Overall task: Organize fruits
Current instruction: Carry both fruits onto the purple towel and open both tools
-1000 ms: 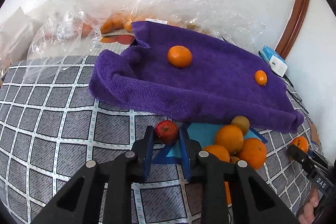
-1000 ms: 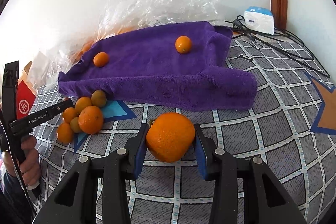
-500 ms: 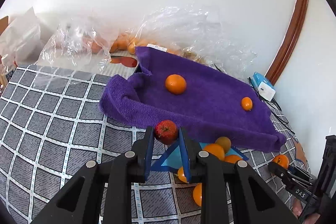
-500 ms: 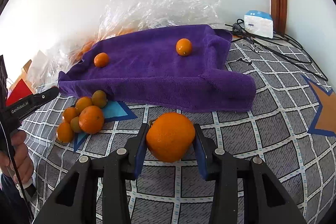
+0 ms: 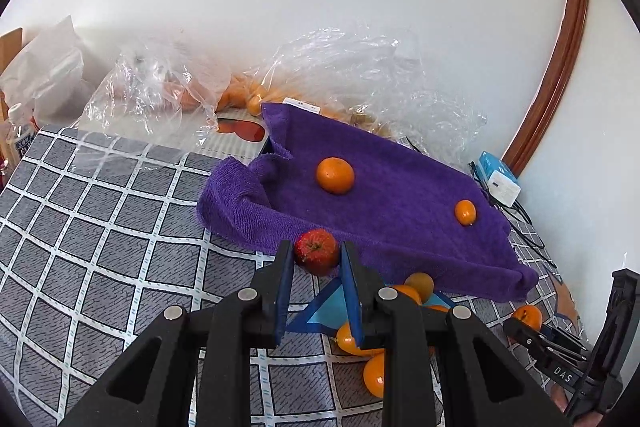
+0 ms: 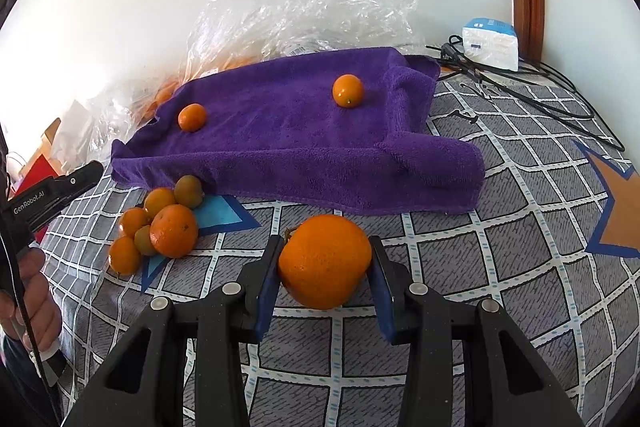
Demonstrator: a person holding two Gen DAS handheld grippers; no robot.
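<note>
My left gripper is shut on a small red fruit and holds it in the air before the near edge of the purple towel. On the towel lie a mandarin and a smaller one. My right gripper is shut on a large orange just above the checked cloth. A heap of several mandarins lies by a blue patch, left of the right gripper; in the left wrist view the heap is partly hidden behind the left fingers.
Crumpled clear plastic bags with more orange fruit stand behind the towel against the wall. A white and blue box with black cables lies at the far right. A bottle stands at the far left. A hand holds the left tool.
The left gripper has risen and drawn back with the red fruit, so more of the wall and bags shows. The right gripper with its orange has stayed put.
</note>
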